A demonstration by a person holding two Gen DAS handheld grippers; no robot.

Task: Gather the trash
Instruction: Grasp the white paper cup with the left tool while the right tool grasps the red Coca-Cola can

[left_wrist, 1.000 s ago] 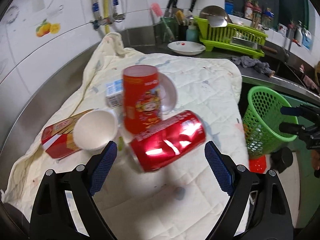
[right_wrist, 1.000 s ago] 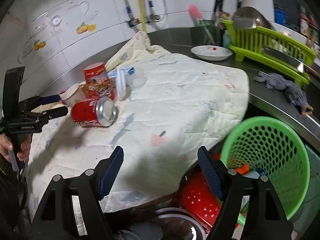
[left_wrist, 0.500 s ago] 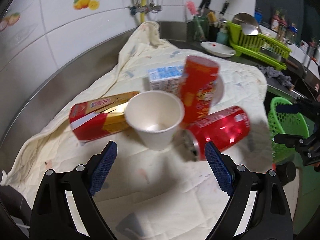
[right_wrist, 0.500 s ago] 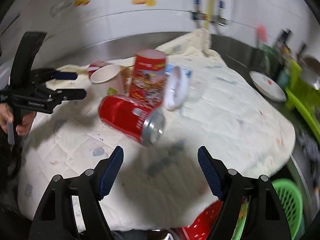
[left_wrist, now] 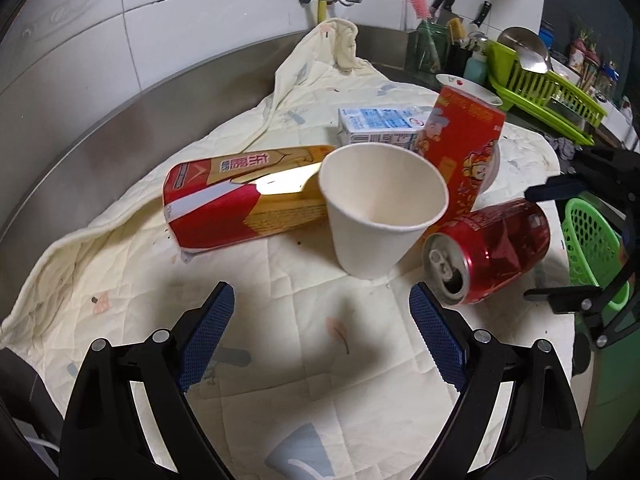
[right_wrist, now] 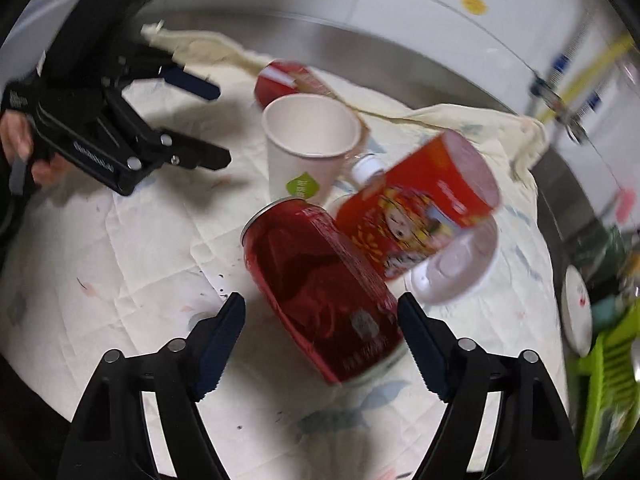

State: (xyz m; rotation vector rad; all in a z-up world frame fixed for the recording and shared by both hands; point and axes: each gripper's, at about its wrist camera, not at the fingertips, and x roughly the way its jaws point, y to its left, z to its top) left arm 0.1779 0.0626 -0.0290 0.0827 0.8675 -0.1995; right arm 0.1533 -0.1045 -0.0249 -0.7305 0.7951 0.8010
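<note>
Trash sits on a cream quilted cloth point(left_wrist: 280, 360). A white paper cup point(left_wrist: 378, 210) stands upright. A red soda can point(left_wrist: 490, 250) lies on its side to its right. A tall red snack canister point(left_wrist: 464, 148) stands behind, beside a blue-white milk carton point(left_wrist: 378, 124) and a red-yellow biscuit box point(left_wrist: 244, 196). My left gripper point(left_wrist: 322, 330) is open and empty, short of the cup. My right gripper point(right_wrist: 320, 334) is open, its jaws either side of the red soda can point(right_wrist: 320, 288). The cup point(right_wrist: 310, 140) and canister point(right_wrist: 416, 204) lie beyond it.
A green mesh basket point(left_wrist: 592, 240) hangs off the counter's right edge. A green dish rack point(left_wrist: 540, 80), a white plate point(right_wrist: 578, 304) and utensils stand at the back. A clear plastic bottle point(right_wrist: 452, 268) lies by the canister. Tiled wall and steel backsplash point(left_wrist: 100, 120) run behind.
My left gripper has swung left, so the cup is now centred ahead of it. My right gripper has moved in from the basket side and now has the soda can between its open jaws.
</note>
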